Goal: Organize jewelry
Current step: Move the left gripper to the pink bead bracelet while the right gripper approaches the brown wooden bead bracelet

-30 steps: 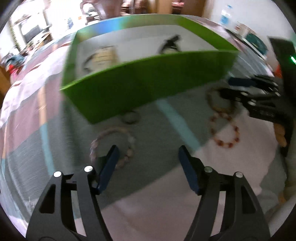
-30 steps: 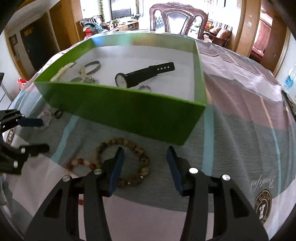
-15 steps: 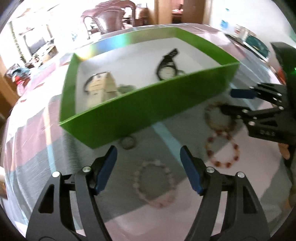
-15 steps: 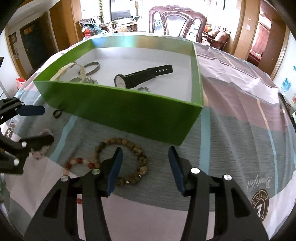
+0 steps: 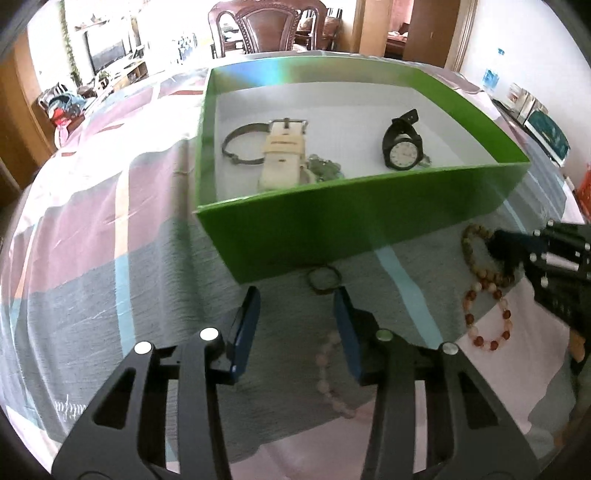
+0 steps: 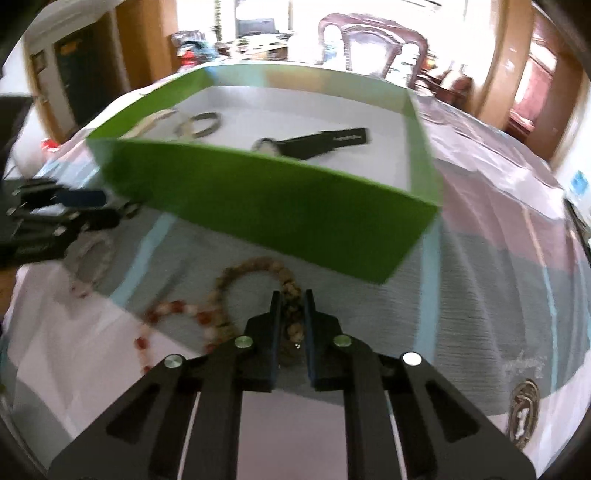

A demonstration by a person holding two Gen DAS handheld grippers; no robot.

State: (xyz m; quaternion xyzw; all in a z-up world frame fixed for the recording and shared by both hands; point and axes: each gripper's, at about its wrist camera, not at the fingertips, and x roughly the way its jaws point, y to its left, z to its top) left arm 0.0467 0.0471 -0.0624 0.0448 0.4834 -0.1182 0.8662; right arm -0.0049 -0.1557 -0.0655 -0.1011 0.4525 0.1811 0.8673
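A green box [image 5: 332,229] [image 6: 258,199] holds a black watch [image 5: 402,151] [image 6: 314,142], a cream watch [image 5: 282,155] and a metal bangle [image 5: 240,144]. My right gripper [image 6: 291,314] is shut on a brown bead bracelet [image 6: 255,273] in front of the box; the bracelet also shows in the left wrist view [image 5: 476,254]. My left gripper [image 5: 295,317] is open over the cloth. A pale pink bead bracelet [image 5: 328,380] lies under its right finger. A small dark ring [image 5: 324,278] lies just ahead of it.
A red and white bead bracelet [image 5: 487,317] [image 6: 173,314] lies beside the brown one. The striped cloth [image 5: 110,258] covers the table. A wooden chair [image 5: 262,26] stands behind the box.
My right gripper has closed on the brown bracelet. My left gripper has moved forward over the pink bracelet toward the small ring and its jaws have narrowed.
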